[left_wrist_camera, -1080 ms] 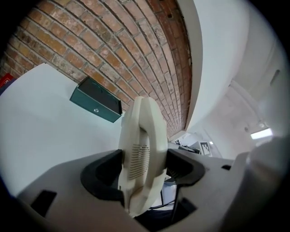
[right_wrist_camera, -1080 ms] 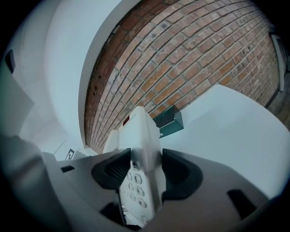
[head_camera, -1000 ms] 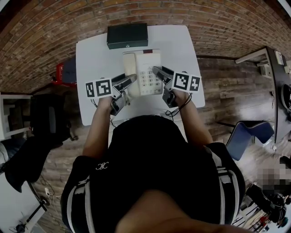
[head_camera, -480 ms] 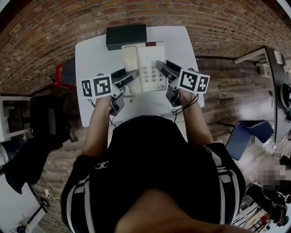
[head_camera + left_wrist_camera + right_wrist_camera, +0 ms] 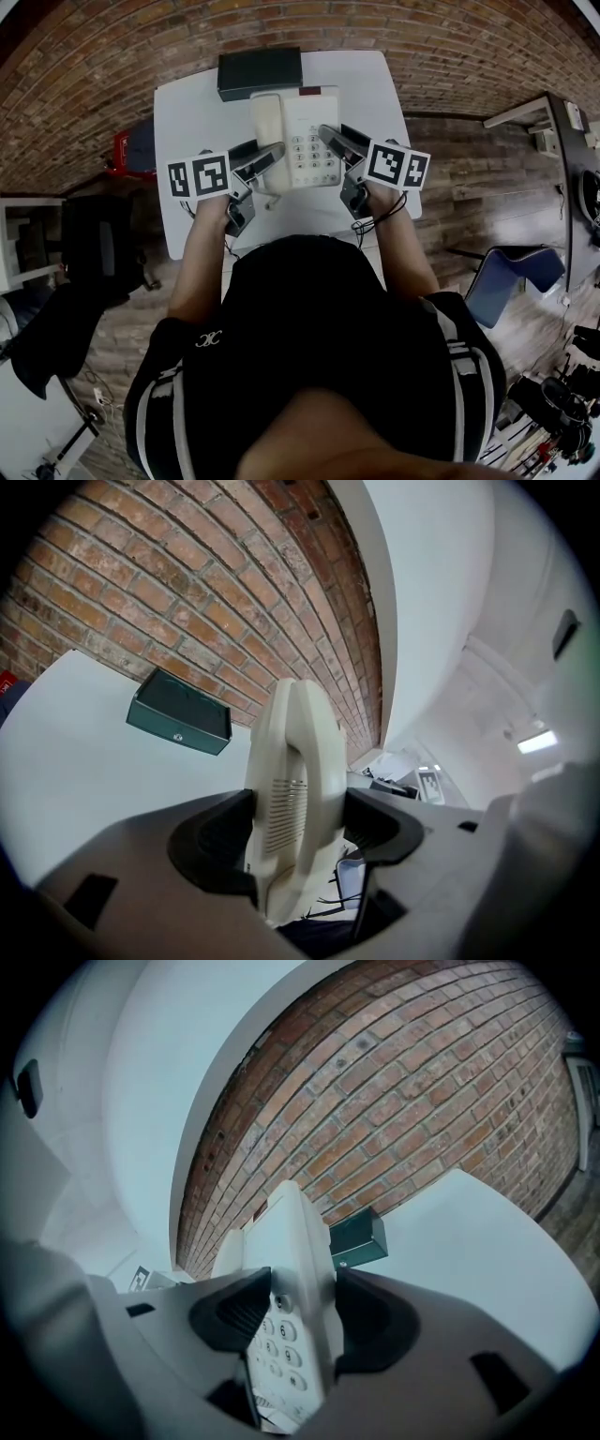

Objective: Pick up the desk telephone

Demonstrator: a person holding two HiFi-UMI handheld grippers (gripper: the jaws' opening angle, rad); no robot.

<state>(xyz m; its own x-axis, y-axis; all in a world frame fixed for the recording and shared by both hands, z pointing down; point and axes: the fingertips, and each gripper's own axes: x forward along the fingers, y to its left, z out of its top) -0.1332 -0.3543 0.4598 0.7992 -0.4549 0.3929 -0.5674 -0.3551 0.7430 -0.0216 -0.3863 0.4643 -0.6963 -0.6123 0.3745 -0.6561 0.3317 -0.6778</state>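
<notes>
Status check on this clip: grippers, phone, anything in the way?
Left gripper shut on the telephone, handset side. Right gripper shut on its keypad side. Telephone held between them over the white table. Dark box just behind; nothing else close.

Black white-striped tee (image 5: 309,347); grey L claw (image 5: 268,158), R claw (image 5: 334,142) w/ marker cubes (image 5: 199,175).

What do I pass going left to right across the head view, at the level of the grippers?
red object on the floor → left gripper → desk telephone → right gripper
</notes>
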